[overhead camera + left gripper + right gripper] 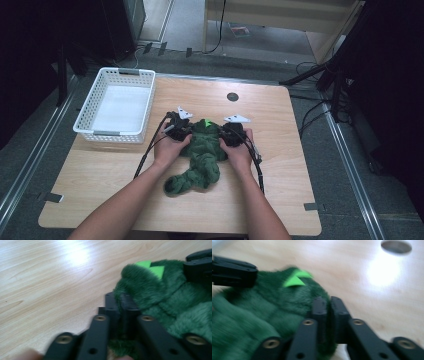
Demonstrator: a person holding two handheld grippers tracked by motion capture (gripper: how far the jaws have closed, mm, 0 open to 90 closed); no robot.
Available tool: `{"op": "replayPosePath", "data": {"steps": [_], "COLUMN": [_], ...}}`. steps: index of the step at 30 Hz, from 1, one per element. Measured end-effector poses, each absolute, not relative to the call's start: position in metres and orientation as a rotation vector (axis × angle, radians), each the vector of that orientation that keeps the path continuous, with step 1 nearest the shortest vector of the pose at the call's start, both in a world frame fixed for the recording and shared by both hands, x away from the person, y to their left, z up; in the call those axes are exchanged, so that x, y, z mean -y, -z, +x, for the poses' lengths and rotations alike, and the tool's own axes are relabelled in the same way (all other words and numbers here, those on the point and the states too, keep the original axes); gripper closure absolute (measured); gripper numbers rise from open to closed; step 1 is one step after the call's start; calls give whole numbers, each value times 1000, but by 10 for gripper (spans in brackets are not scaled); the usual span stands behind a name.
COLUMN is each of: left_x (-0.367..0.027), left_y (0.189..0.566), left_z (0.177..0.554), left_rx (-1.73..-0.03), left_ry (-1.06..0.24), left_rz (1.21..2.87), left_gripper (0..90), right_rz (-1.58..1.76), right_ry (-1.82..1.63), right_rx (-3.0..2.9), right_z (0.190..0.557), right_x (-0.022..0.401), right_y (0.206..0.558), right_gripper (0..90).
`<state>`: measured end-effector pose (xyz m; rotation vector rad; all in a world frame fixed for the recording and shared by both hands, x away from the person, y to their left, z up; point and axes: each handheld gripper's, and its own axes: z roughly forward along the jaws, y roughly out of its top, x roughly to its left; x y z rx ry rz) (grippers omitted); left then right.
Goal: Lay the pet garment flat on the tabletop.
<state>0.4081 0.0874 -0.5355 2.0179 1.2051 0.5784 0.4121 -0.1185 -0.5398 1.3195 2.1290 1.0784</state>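
On the table (280, 200), the left gripper (119, 305) pinches the green plush toy's (202, 155) left edge; the right gripper (329, 308) pinches its right edge, fingers closed on fur; a white basket (86, 107) sits far left.

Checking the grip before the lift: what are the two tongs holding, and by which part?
Both hold the fuzzy dark green plush garment: left tongs pinch its upper left edge, right tongs its upper right edge.

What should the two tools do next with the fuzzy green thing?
Probably lift it together, just a little. The left tool and right tool each pinch an edge of the green plush garment, which lies bunched on the table beside the white basket.
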Motion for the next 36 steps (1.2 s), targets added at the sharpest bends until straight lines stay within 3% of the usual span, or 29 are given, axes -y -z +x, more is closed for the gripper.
{"op": "replayPosePath", "data": {"steps": [2, 4, 6, 10, 16, 19, 21, 23, 27, 34, 36], "left_x": [-94, -102, -109, -120, -122, -117, -115, -115, -119, -122, -121], "left_y": [534, 530, 524, 517, 536, 541, 541, 541, 542, 543, 543], "left_z": [404, 400, 394, 375, 358, 354, 353, 355, 366, 380, 381], "left_rx": [-1213, -1216, -1225, -1239, -1291, -1252, -1240, -1241, -1269, -1310, -1283], "left_ry": [-556, -526, -500, -431, -273, -292, -329, -365, -477, -507, -500], "left_rz": [1950, 1913, 1880, 1859, 1892, 1957, 1987, 2014, 2029, 1996, 1992], "left_gripper": [660, 564, 506, 489, 546, 685, 784, 816, 837, 843, 775], "right_rz": [1359, 1388, 1398, 1389, 1443, 1491, 1472, 1461, 1454, 1438, 1474], "right_ry": [-1079, -1161, -1229, -1273, -1290, -1230, -1198, -1183, -1143, -1119, -1133], "right_rx": [-2130, -2092, -2070, -2095, -2171, -2241, -2251, -2237, -2190, -2128, -2113], "right_z": [412, 406, 397, 368, 342, 345, 345, 346, 357, 365, 365], "right_x": [125, 137, 147, 158, 154, 146, 139, 136, 132, 129, 130], "right_y": [541, 535, 527, 514, 522, 536, 542, 543, 543, 548, 546], "right_gripper": [641, 617, 608, 618, 635, 622, 692, 775, 827, 842, 806]}}
